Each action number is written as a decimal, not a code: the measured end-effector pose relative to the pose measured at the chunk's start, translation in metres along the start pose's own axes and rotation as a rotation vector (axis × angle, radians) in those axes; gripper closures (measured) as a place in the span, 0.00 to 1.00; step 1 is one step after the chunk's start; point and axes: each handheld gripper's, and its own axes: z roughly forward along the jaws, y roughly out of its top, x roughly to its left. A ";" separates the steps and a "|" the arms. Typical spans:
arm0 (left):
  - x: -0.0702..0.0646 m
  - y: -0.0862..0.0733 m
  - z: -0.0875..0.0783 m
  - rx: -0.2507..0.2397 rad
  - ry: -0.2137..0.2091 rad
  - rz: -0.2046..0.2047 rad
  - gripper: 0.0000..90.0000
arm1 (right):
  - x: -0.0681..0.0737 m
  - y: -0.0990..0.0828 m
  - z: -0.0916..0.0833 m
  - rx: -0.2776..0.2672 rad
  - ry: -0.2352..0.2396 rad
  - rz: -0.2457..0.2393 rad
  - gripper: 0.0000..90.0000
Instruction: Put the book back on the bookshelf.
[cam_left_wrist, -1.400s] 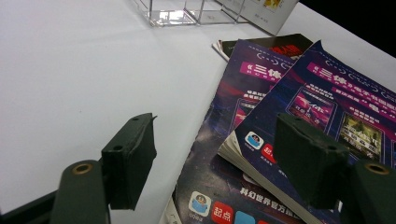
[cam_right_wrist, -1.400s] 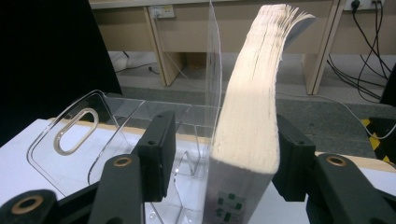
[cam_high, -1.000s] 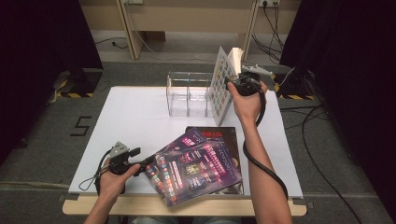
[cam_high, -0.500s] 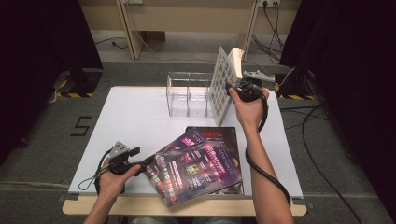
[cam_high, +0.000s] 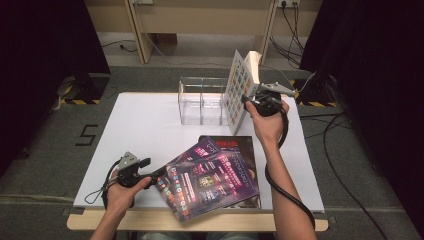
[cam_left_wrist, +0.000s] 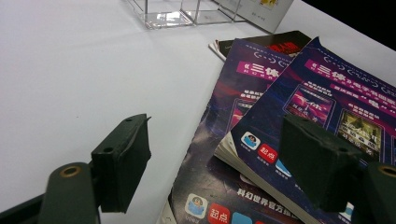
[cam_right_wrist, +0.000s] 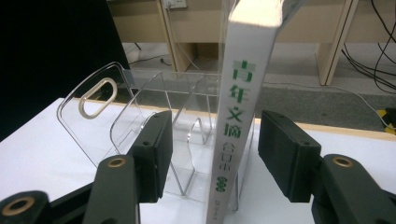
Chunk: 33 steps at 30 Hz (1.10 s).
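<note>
Little has moved since a second ago: the right gripper (cam_high: 248, 101) has only edged upward. Lower left, the left gripper (cam_high: 155, 175) gapes beside the magazines (cam_high: 212, 177). Upper right, right jaws stand apart around the book (cam_right_wrist: 243, 112), upright in the rack (cam_high: 202, 100); next, back off.

Lighting is even from overhead; the white rectangular table (cam_high: 150, 130) is bright, near blown out, with only soft faint shadows. Black curtains on both sides of the table go fully dark. High view is soft and low in detail. My left gripper view shows mild glare on the glossy purple magazine cover (cam_left_wrist: 327, 107), with the near jaws slightly blurred. My right gripper view has reflections on the clear acrylic divider rack (cam_right_wrist: 140, 116); the white book spine with green characters (cam_right_wrist: 240, 116) is sharp.
</note>
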 end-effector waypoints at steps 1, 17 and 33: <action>0.000 0.000 0.000 0.001 0.000 0.001 0.27 | 0.000 -0.001 -0.001 0.001 0.003 0.004 0.50; -0.002 0.000 0.001 0.004 -0.001 0.011 0.27 | -0.005 -0.020 -0.013 0.026 0.025 0.020 0.50; -0.006 0.003 0.003 0.006 -0.010 0.029 0.27 | -0.011 -0.050 -0.024 0.073 0.045 0.049 0.51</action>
